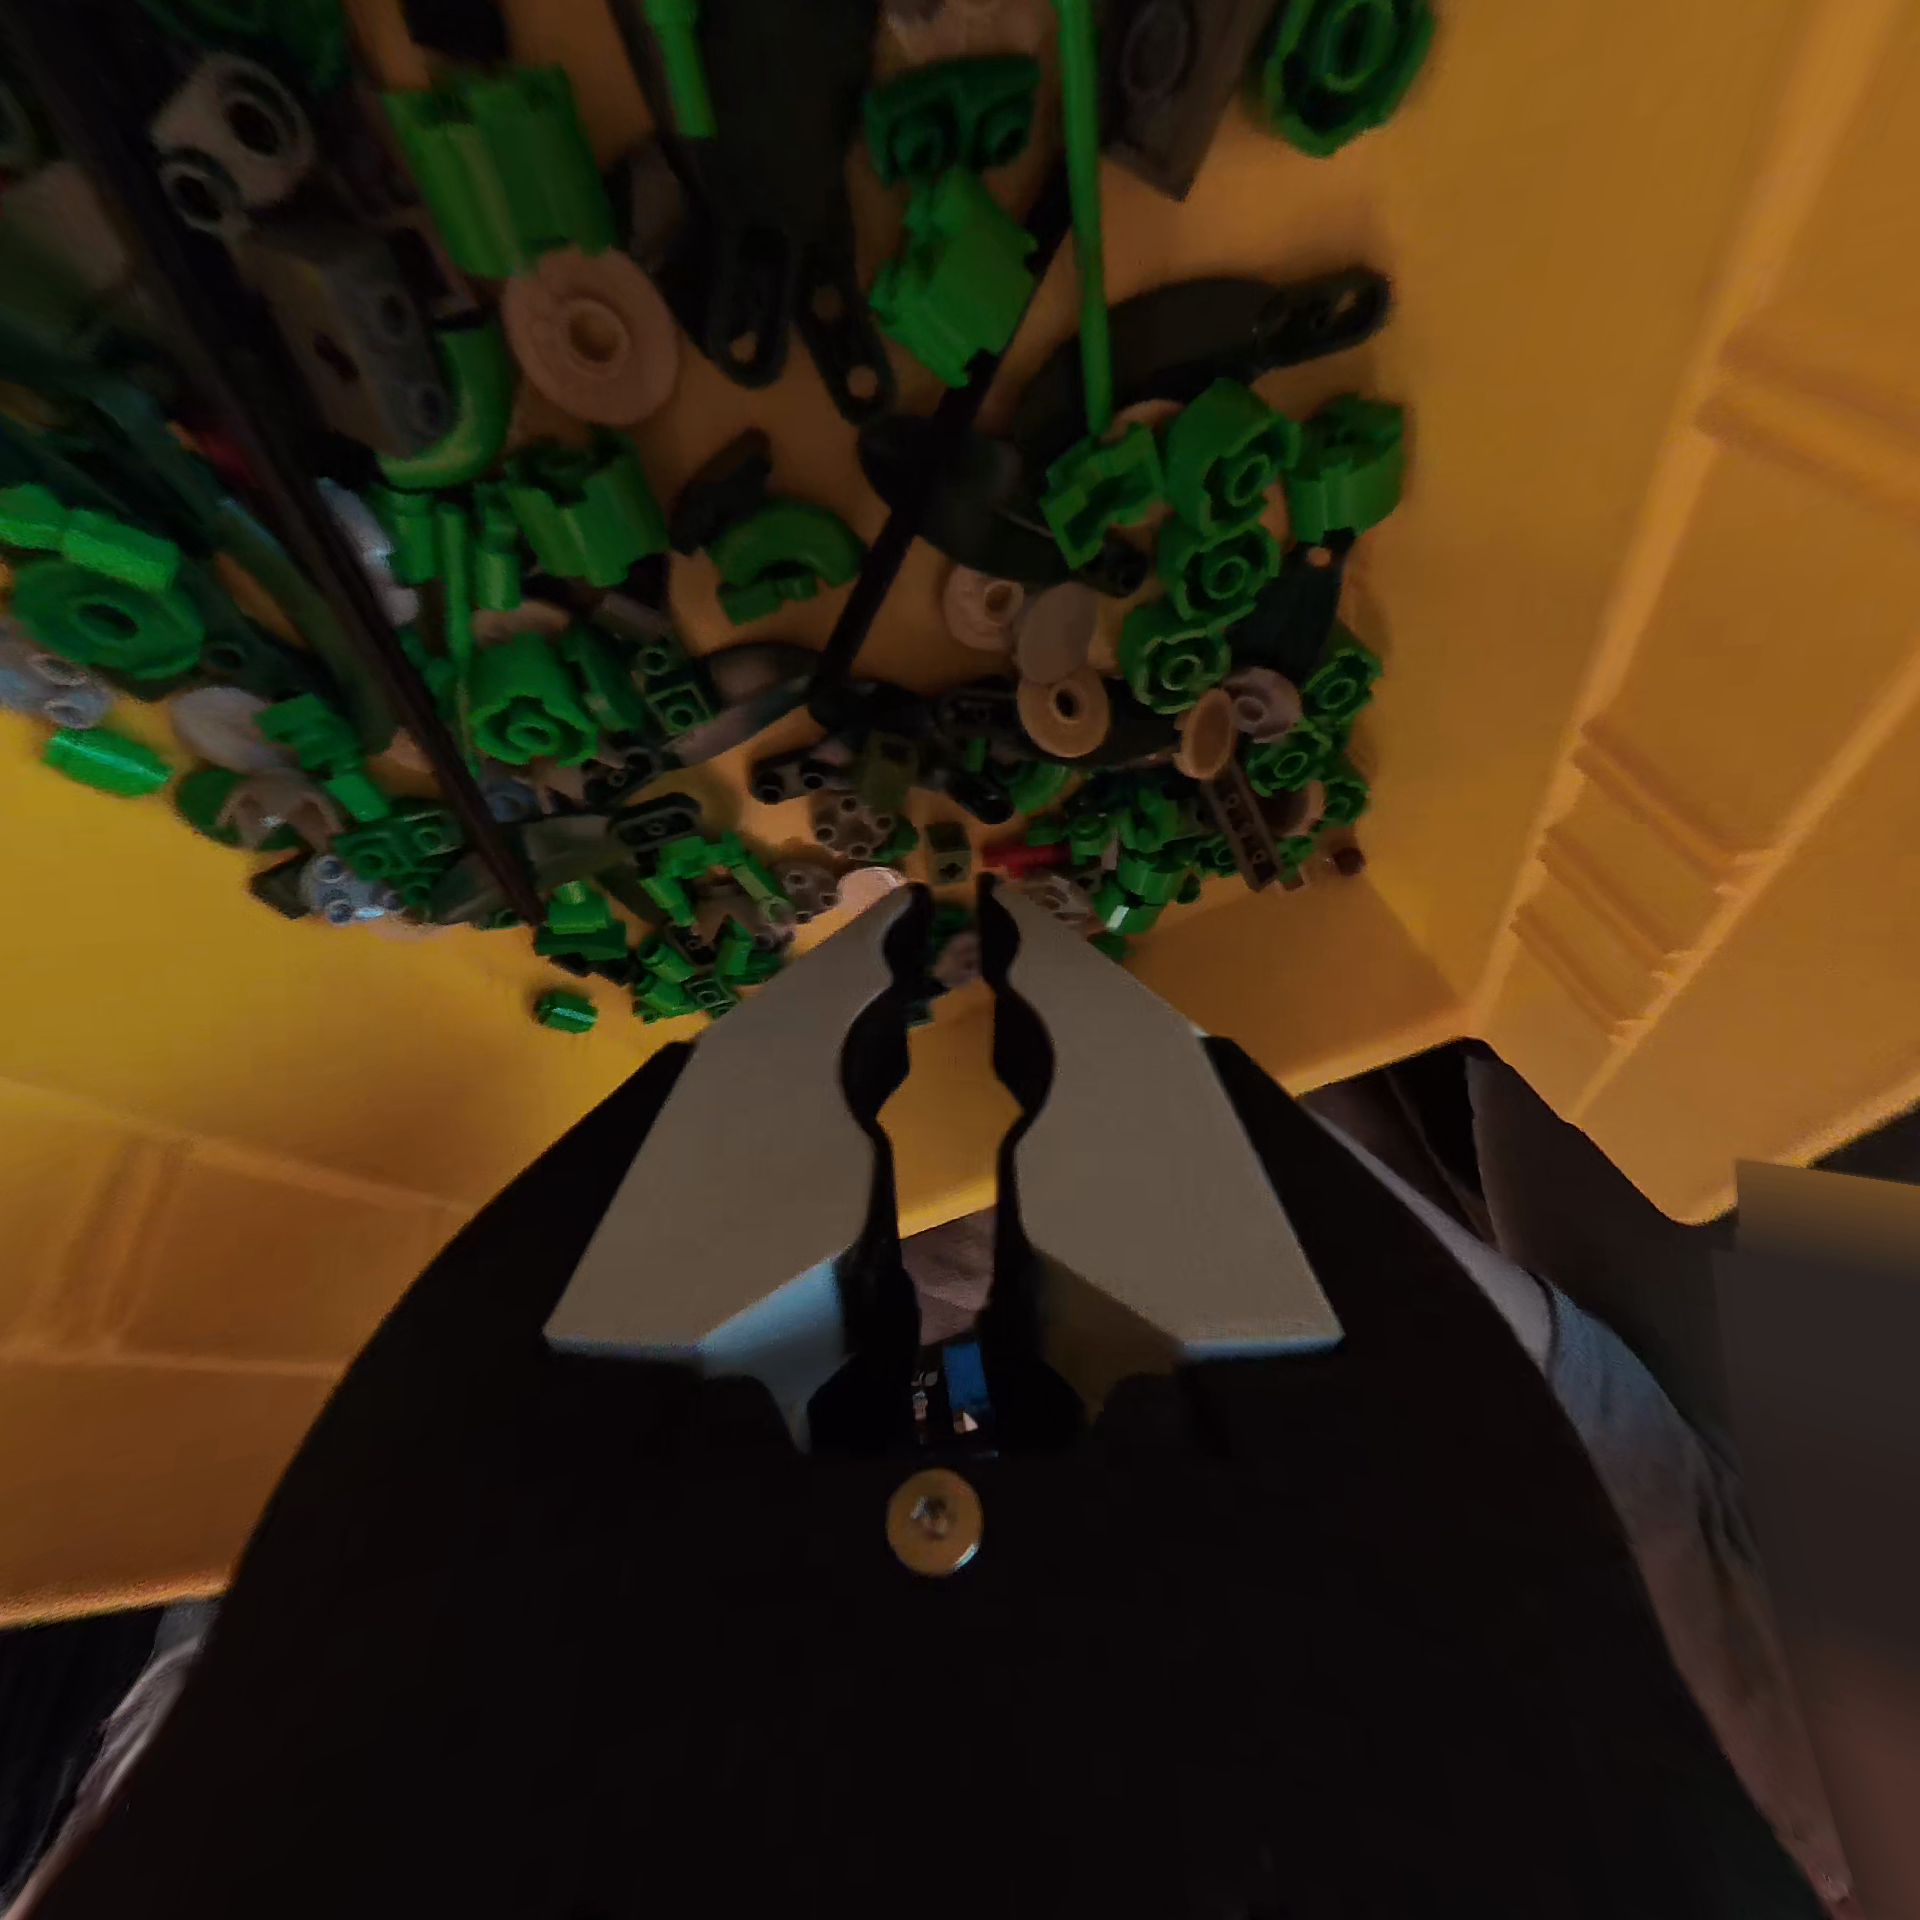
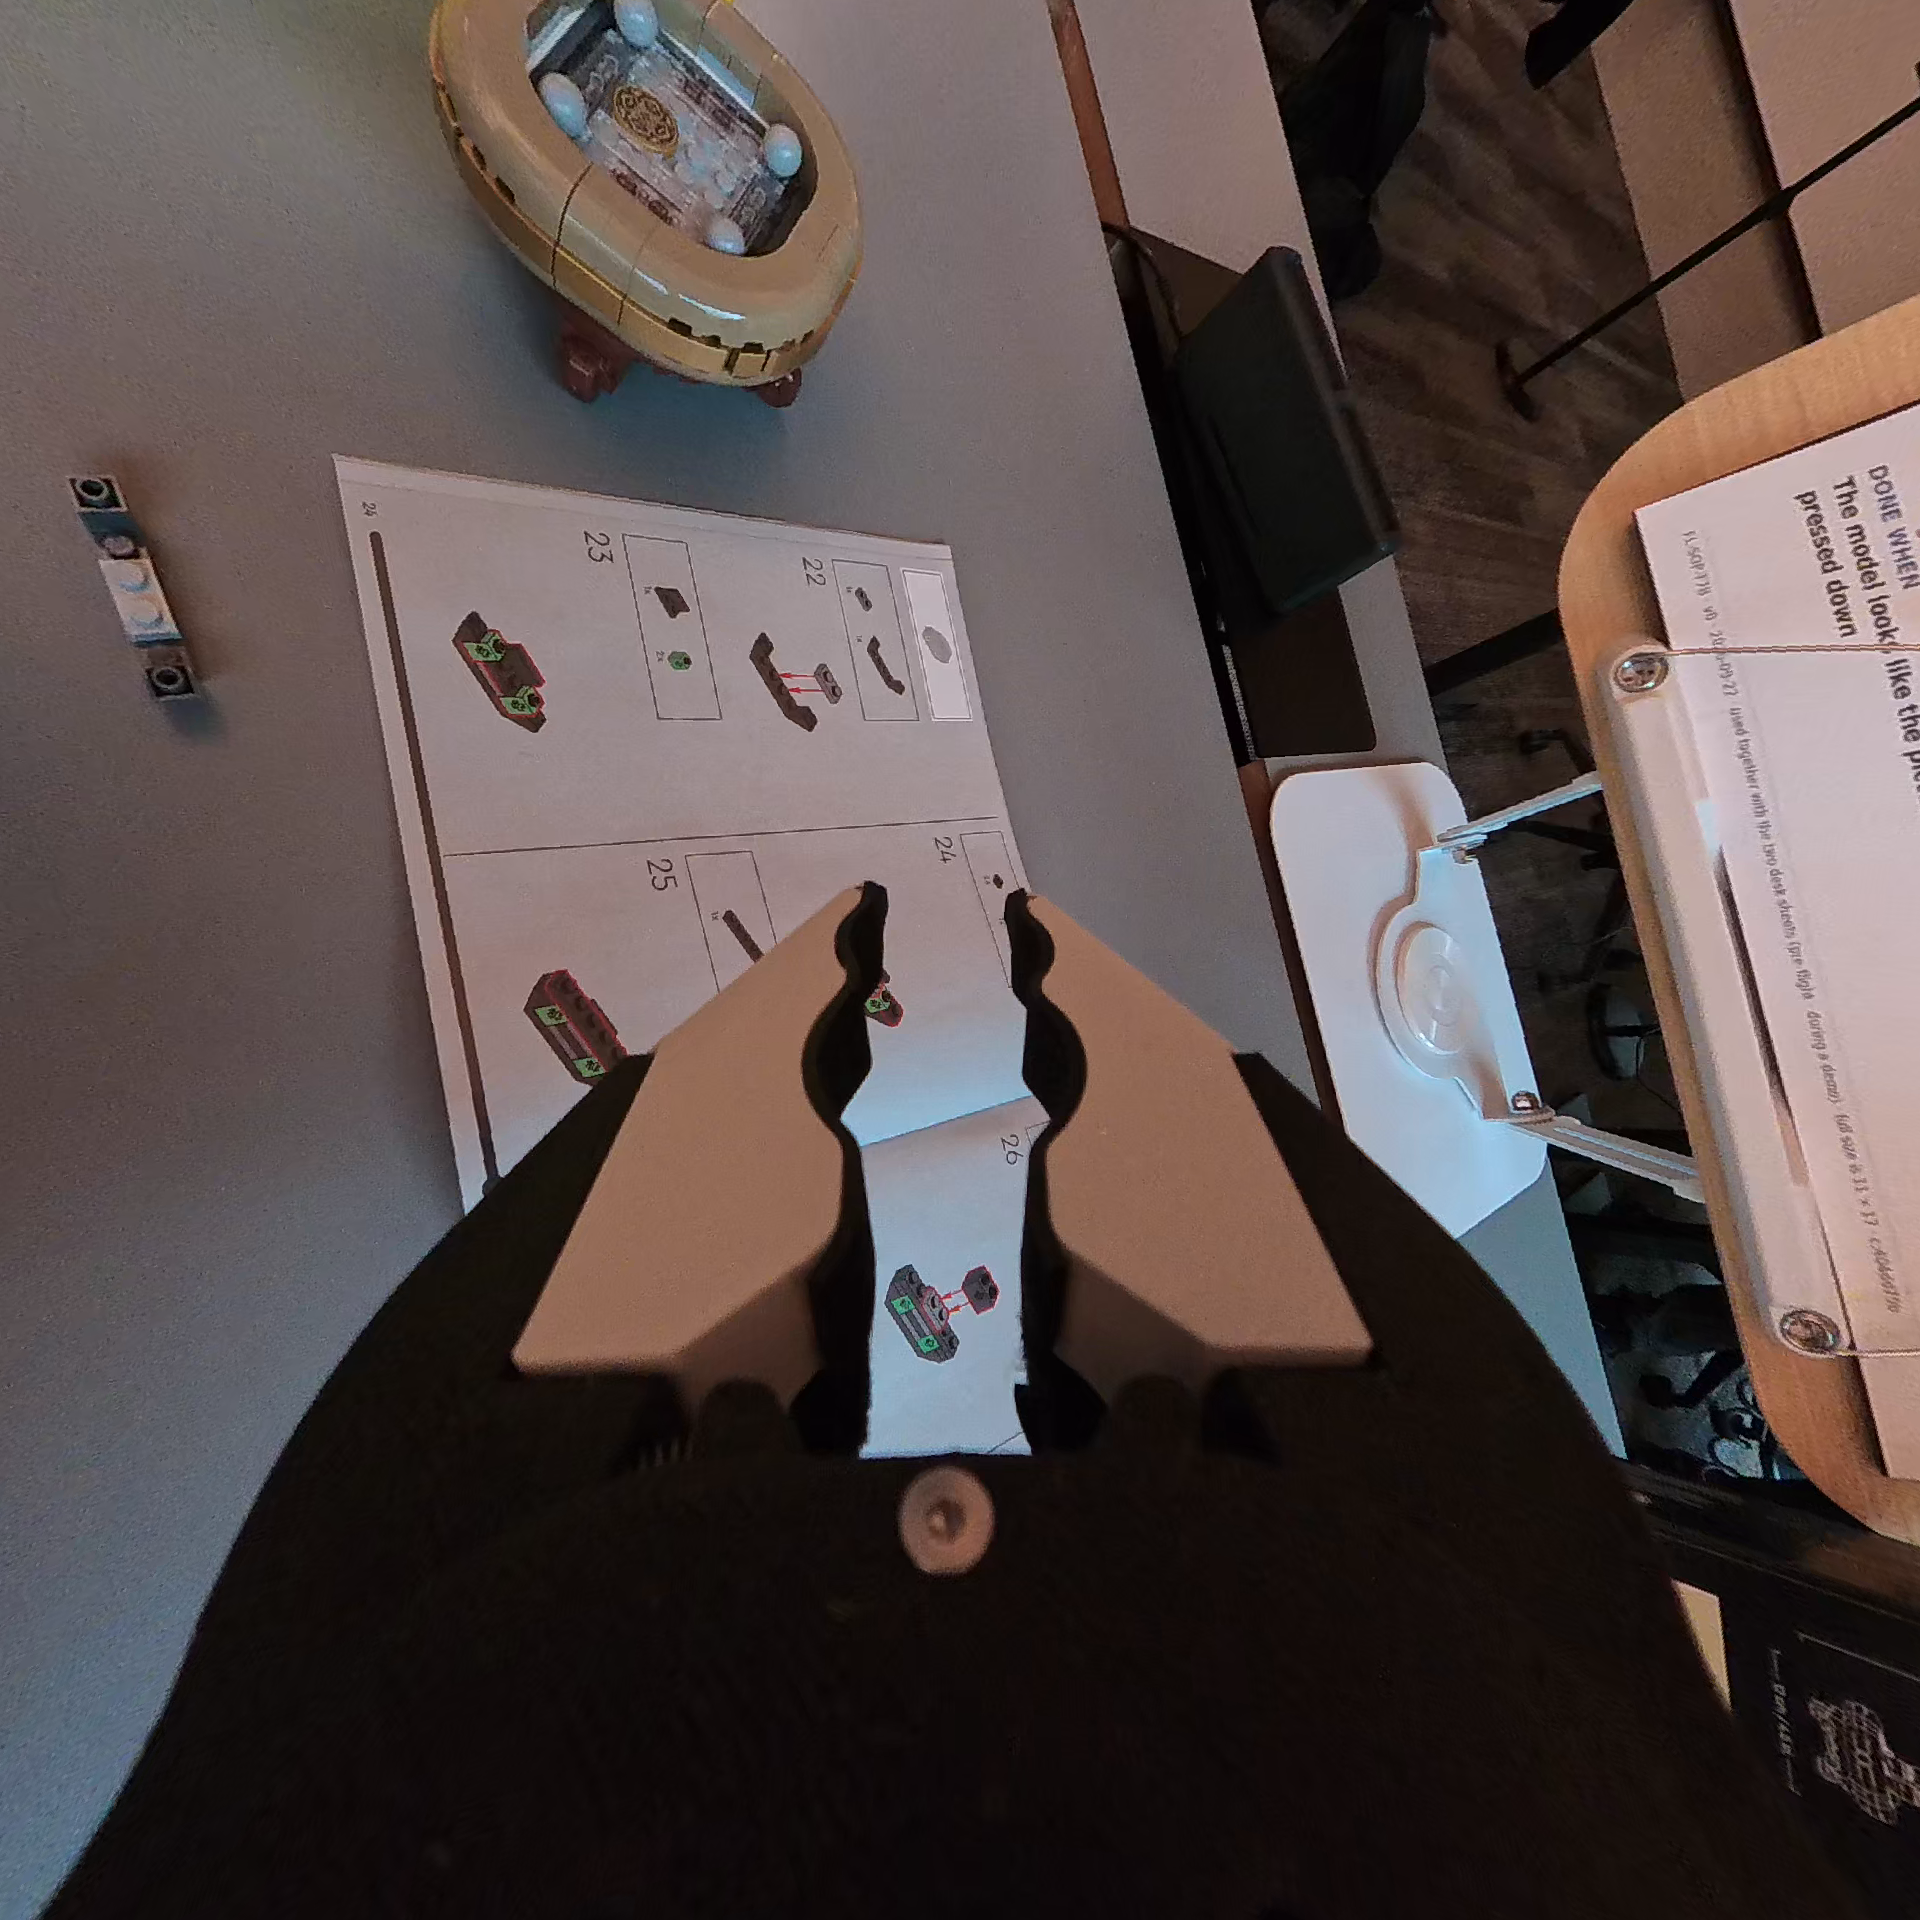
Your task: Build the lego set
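In the left wrist view, my left gripper [image 1: 953,894] hangs inside a yellow bin [image 1: 1299,987], just above the near edge of a pile of loose green, black, tan and grey lego pieces [image 1: 727,623]. Its jaws stand a narrow gap apart with nothing pressed between them. A small olive brick [image 1: 948,854] and a red piece [image 1: 1023,855] lie just beyond the fingertips. In the right wrist view, my right gripper [image 2: 940,904] is open and empty above the instruction sheet [image 2: 644,790] on the grey table. A small grey and white brick assembly [image 2: 135,592] lies at the left.
A tan oval lego model [image 2: 644,177] on dark red feet stands at the far end of the table. A white stand base [image 2: 1392,966] sits at the table's right edge. A wooden board with a clamped paper sheet [image 2: 1766,831] is on the right. The tips of one gripper are about 45 cm away from the tips of the other.
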A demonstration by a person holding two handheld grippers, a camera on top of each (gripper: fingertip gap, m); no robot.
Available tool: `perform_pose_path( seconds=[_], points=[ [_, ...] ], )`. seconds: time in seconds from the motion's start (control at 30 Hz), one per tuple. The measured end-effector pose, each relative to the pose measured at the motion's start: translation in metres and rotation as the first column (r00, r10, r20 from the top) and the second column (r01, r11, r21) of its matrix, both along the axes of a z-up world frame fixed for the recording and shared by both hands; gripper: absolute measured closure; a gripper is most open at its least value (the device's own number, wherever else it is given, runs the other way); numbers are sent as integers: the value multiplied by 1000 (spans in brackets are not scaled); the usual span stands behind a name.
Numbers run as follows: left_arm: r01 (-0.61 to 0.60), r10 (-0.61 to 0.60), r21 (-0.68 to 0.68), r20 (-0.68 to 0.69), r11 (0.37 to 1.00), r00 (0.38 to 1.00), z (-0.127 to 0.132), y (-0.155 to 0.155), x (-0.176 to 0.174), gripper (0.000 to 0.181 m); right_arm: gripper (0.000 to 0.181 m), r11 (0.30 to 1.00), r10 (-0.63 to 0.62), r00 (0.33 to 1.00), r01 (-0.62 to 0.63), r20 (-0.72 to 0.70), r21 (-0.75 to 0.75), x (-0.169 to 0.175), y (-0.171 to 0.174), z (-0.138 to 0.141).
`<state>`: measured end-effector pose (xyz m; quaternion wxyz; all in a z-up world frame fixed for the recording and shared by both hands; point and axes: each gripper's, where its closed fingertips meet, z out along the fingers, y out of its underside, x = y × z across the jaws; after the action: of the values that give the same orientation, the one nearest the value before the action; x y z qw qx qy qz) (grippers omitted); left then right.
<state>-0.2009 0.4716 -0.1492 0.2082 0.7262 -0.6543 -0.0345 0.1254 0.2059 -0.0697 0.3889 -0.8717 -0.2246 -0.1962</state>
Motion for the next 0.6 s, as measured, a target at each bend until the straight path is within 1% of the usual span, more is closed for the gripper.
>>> perform_pose_path(
  seconds=[0.03, 0.07, 0.13, 0.23, 0.33, 0.4, 0.43, 0.47, 0.6],
  points=[
    [6, -6, -47, 2, 999, 1000, 1, -9, -2, 162, 159, 1000, 0, 1000, 0, 0, 0, 0, 0, 0],
    [27, -27, -76, -7, 997, 1000, 2, -16, -6, 155, 159, 1000, 1, 1000, -1, -1, 0, 0, 0, 0],
    [84, -87, -73, -44, 994, 995, 0, -19, -14, 146, 159, 1000, 0, 1000, 0, -1, -3, 0, 0, -1],
    [77, -83, -89, -57, 993, 995, -2, -25, -9, 151, 159, 1000, 1, 1000, -1, 0, -8, -1, 0, -2],
    [80, -86, -61, -103, 995, 991, -8, -22, -11, 153, 159, 1000, 0, 1000, 0, 5, -10, 0, -1, -2],
    [91, -97, -43, -154, 995, 983, -11, -20, -16, 162, 159, 1000, 0, 1000, 0, 3, -8, 0, -1, -1],
    [88, -96, -56, -174, 995, 980, -11, -21, -18, 165, 159, 1000, -1, 1000, 1, 1, -7, 0, -1, -1],
    [80, -91, -71, -173, 994, 981, -11, -24, -17, 172, 159, 1000, -2, 1000, 2, 1, -8, 1, -1, -1],
    [105, -110, -38, -158, 994, 981, -10, -15, -20, 173, 159, 1000, -1, 1000, 1, 1, -10, 1, -1, -2]
  ],
)
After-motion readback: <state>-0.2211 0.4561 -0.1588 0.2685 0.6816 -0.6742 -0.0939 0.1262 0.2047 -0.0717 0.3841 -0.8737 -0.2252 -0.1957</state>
